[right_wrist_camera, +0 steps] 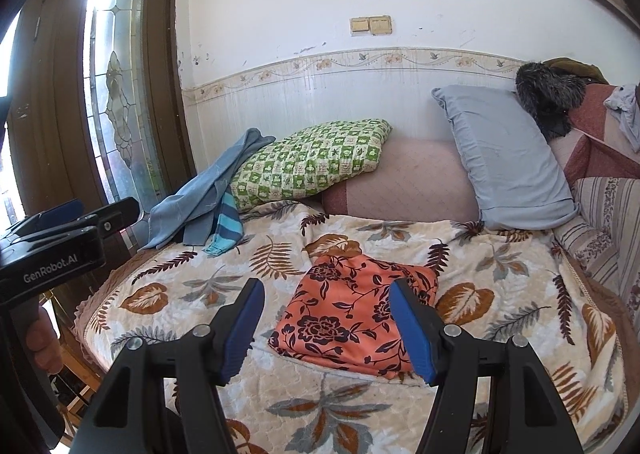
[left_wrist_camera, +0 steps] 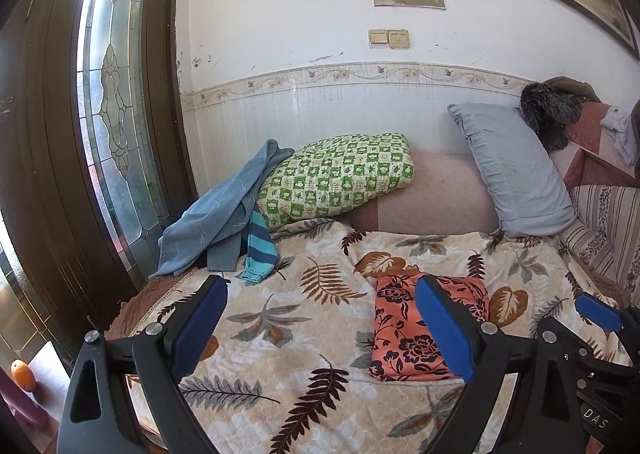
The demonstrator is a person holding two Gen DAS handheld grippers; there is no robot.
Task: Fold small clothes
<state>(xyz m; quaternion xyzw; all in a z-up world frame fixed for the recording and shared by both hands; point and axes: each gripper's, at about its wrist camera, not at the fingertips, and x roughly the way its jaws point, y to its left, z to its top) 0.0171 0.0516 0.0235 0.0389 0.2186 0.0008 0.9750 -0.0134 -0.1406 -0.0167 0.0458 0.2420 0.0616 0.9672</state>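
Two pillows (right_wrist_camera: 308,166) and blue clothes (right_wrist_camera: 200,198) lie beyond the folded floral cloth (right_wrist_camera: 344,318).

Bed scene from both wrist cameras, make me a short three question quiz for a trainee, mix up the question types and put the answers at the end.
1. True or false: the orange floral garment lies folded on the leaf-print blanket.
2. Multiple choice: the blue garment is draped against which pillow? A) the green checked pillow B) the grey pillow C) neither
3. Fill in: the jaws of the left gripper and the right gripper are both ____ and hold nothing.

Key: 1 true; 2 A; 3 open
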